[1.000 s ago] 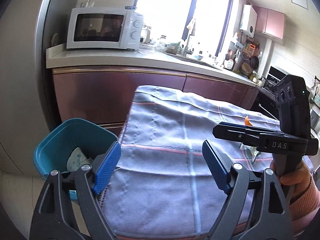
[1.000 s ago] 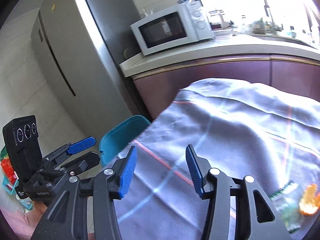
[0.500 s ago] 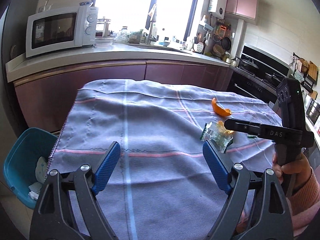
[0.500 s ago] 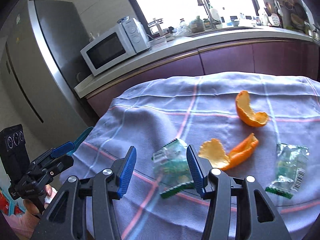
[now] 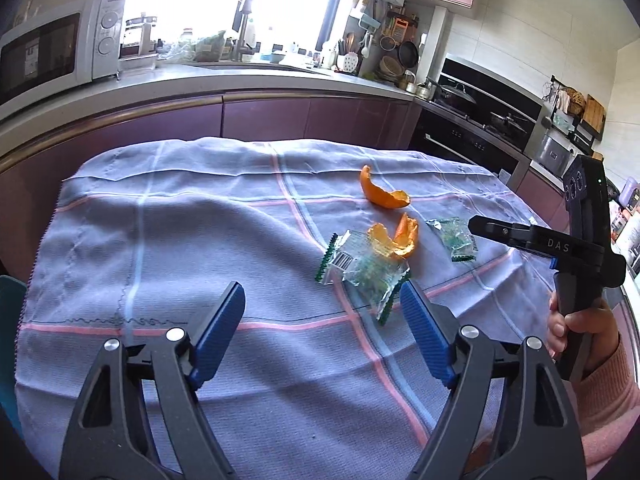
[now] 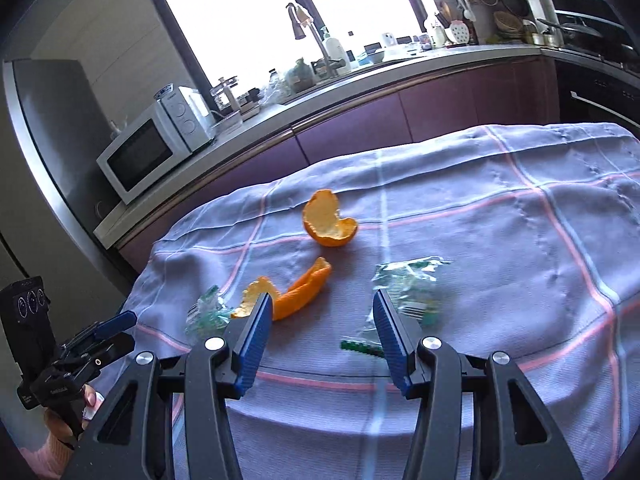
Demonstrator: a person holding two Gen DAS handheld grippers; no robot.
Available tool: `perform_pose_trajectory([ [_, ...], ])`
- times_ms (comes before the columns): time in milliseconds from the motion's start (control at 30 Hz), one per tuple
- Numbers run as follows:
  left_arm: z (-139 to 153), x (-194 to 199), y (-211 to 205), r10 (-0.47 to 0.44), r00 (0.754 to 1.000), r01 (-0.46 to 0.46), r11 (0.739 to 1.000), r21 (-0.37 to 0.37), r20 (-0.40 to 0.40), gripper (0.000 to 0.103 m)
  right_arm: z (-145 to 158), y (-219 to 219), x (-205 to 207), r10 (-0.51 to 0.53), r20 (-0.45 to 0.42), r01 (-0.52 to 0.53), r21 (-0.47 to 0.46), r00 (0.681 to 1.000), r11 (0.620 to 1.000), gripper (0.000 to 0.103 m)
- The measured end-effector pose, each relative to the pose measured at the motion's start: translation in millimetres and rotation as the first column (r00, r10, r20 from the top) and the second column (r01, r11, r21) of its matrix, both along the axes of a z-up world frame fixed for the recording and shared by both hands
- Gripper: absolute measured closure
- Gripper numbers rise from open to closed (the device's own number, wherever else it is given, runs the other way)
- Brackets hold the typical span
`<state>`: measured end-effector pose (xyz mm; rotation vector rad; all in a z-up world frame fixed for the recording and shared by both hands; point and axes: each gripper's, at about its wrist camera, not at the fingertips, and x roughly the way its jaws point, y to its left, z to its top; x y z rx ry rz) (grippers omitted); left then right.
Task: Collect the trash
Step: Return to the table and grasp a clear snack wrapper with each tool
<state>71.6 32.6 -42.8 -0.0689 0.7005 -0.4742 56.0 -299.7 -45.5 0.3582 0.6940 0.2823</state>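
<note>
Orange peel and crinkly clear wrappers now fill the middle of both views, where a second ago we saw mostly bare cloth and the teal bin. We have swung both grippers away from that bin and onto the lilac checked tablecloth (image 5: 168,240), so we judge another pick is starting.

Our left gripper (image 5: 322,312) hangs above the cloth, its jaws closing slightly with nothing between them; the nearest wrapper (image 5: 362,270) lies just beyond its right finger, centre of frame. A curled peel (image 5: 394,238) touches that wrapper, a second peel (image 5: 382,196) sits above it, and a smaller wrapper (image 5: 454,238) lies to the right.

Our right gripper (image 6: 322,328) is half open and empty, the smaller wrapper beside its right finger.

Of the teal bin (image 5: 8,292) only a sliver shows at the left edge; we cannot see its contents now.
</note>
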Motion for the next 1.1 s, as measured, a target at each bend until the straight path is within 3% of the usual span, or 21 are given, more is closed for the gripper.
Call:
perform_pose_trajectory([
  [267, -20, 21, -31, -0.053, 0.994, 0.052, 0.999, -0.012, -0.098, 0.033, -19, -29, 3, -0.081, -0.054, 0.082, 0.014, 0.995, 0.997, 0.053],
  [667, -36, 40, -52, -0.111, 0.973, 0.1, 0.993, -0.066, -0.204, 0.041, -29, -33, 15, -0.053, -0.1, 0.058, 0.046, 0.994, 0.997, 0.053],
  [967, -42, 61, -55, -0.095, 0.959, 0.074, 0.993, -0.088, -0.267, 0.054, -29, -29, 23, -0.039, -0.114, 0.044, 0.044, 0.993, 0.998, 0.053],
  [1100, -46, 65, -58, -0.104, 0.954, 0.077, 0.992, -0.102, -0.281, 0.07, -30, -27, 25, -0.042, -0.122, 0.046, 0.035, 0.992, 0.998, 0.053],
])
